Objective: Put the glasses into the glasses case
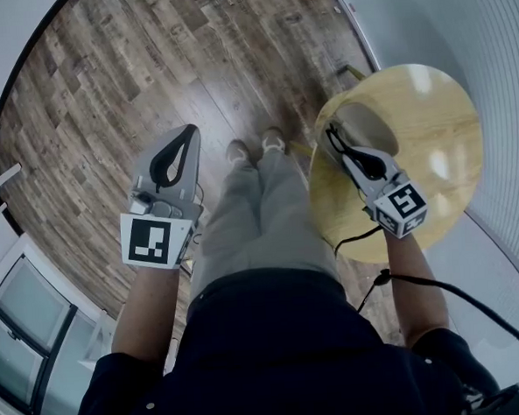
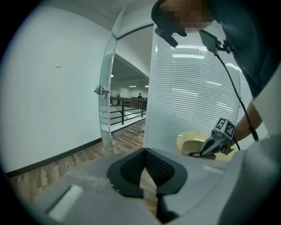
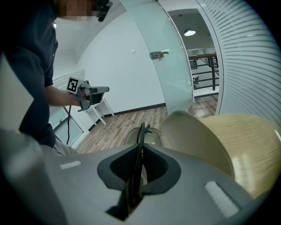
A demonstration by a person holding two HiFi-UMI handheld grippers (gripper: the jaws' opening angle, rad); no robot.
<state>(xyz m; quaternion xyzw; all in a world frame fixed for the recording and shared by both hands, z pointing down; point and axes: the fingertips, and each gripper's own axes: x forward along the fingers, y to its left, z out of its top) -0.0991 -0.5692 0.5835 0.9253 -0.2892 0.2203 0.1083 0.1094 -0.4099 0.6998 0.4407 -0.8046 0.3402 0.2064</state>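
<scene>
right gripper (image 3: 140, 146) clamps the glasses (image 3: 142, 128); left gripper (image 2: 144, 151) closed, empty. lower them flat into the glasses case (image 3: 197, 136).

The premises appeared to be an office interior: wood-plank floor (image 1: 146, 69), plain white wall (image 2: 52, 96), a curved glass door (image 2: 107, 66) with metal handle (image 2: 100, 91), a ribbed translucent partition (image 2: 193, 88), a round wooden table (image 1: 430, 122), and a black railing (image 2: 125, 110) under ceiling lights (image 3: 189, 32) beyond the door.

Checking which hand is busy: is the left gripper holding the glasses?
No, the left gripper has nothing between its jaws; the right gripper pinches the glasses.
</scene>
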